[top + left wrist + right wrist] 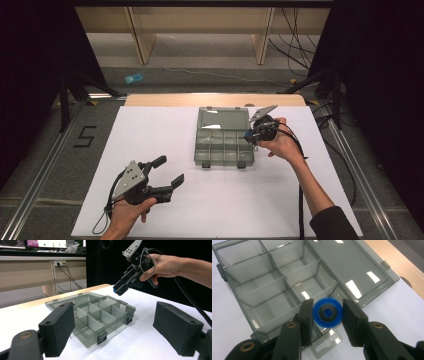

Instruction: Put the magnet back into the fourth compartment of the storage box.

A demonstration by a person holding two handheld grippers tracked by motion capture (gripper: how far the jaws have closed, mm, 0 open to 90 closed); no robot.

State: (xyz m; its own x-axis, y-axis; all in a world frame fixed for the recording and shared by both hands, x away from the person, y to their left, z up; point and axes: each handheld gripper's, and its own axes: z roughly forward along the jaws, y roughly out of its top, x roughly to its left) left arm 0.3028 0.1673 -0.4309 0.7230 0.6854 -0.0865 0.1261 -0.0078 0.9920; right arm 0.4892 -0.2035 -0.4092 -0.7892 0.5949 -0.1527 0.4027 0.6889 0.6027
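A smoky clear compartment box [223, 163] lies open mid-table, its lid [222, 119] flat behind it and its cells [262, 297] empty. My right gripper [250, 135] hovers over the box's right edge, tilted down, shut on a small blue disc with a dark centre [318, 317]. The pads [305, 315] press the disc from both sides. The left gripper view has that gripper [117, 290] above the box [90, 341] with the blue disc [114, 290] at its tip. My left gripper [169, 171] rests open at the front left, pads [60, 330] wide apart with nothing between them.
A white sheet [165, 210] covers the table, with a wooden strip [215, 100] showing at its far edge. A black cable [301, 200] trails along the right forearm. Metal rails [40, 170] run down both sides, and wooden legs and cables stand beyond.
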